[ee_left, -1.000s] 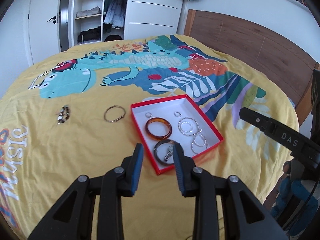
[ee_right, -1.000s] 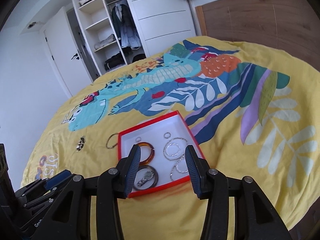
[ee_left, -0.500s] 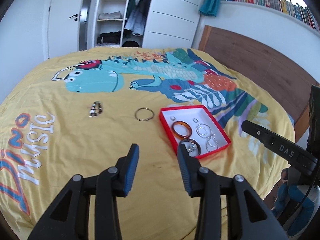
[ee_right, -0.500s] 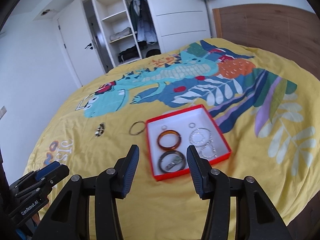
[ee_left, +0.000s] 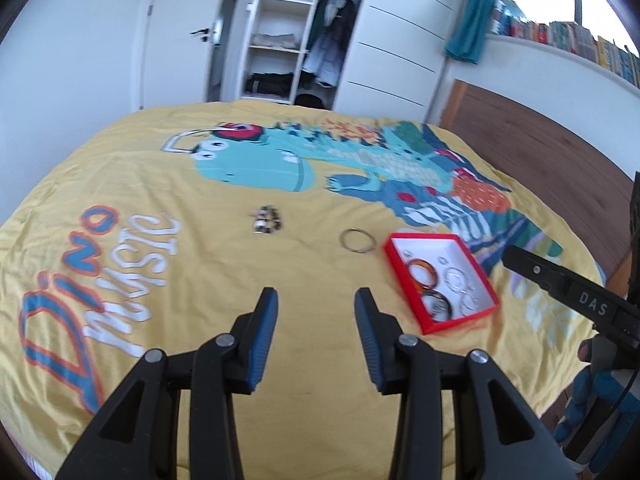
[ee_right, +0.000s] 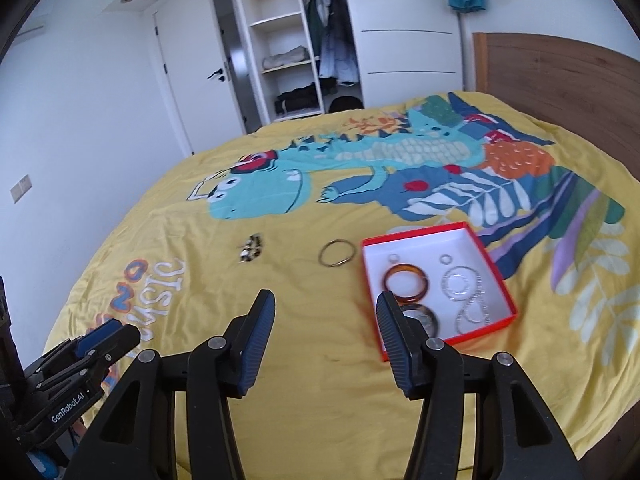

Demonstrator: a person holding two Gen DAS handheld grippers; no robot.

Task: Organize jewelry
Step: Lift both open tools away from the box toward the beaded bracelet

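Jewelry mostly fills my red box (ee_right: 438,240); thin bangle (ee_right: 337,253) and beaded piece (ee_right: 251,246) lie left of it, left gripper (ee_left: 316,300) spread and empty, right gripper (ee_right: 325,306) opening on nothing.

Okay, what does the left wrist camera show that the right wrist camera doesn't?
Only the left wrist view shows the row of books on a high shelf and the window beside the teal curtain, plus the left gripper up close, open and empty.

Only the right wrist view shows the wall switch plate and the right gripper up close, its jaws opening with nothing between them.

Both show the red box with bangles, the thin metal bangle and beaded piece on the yellow bedspread, and the open wardrobe.
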